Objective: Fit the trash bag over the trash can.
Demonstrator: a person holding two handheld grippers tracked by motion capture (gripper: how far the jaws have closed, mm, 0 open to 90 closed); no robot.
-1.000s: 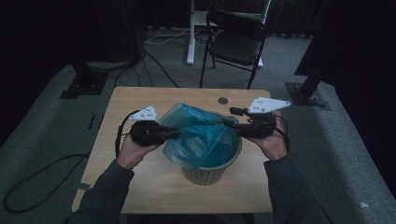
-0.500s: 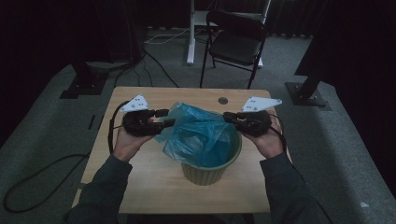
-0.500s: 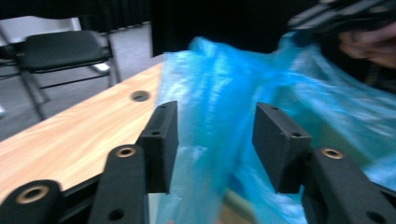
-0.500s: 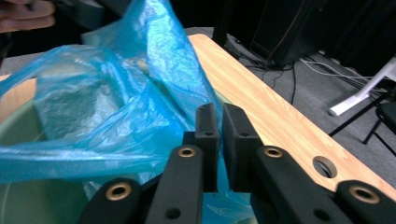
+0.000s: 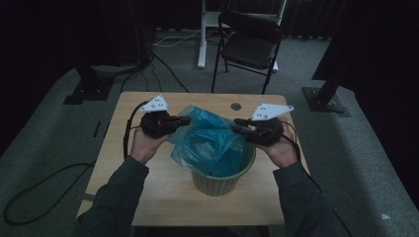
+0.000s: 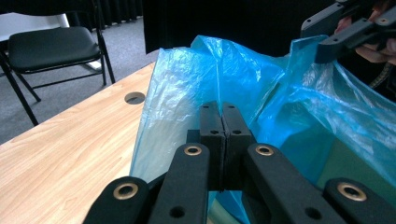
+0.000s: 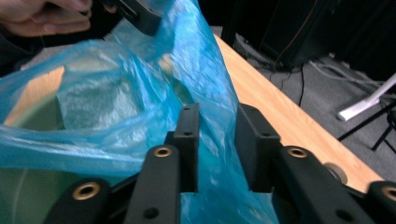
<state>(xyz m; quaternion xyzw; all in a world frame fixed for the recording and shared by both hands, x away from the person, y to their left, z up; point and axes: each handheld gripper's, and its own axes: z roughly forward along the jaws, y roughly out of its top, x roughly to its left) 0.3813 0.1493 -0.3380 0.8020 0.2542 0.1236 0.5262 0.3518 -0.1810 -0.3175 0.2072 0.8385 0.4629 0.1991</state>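
Left gripper (image 6: 222, 122), jaws just pressed together on the blue bag's (image 5: 210, 143) edge, stretches it over the green bin (image 5: 222, 180) while the right gripper (image 7: 217, 135), half-spread, straddles the opposite rim

Blue bag (image 5: 210, 143), green bin (image 5: 222, 180), black grippers

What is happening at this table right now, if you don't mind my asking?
A person is fitting a blue plastic bag into a green bin on the wooden table. The left tongs have just closed and are pinched on the bag's edge. The right tongs have just been opening, with bag film between the jaws, not clamped.
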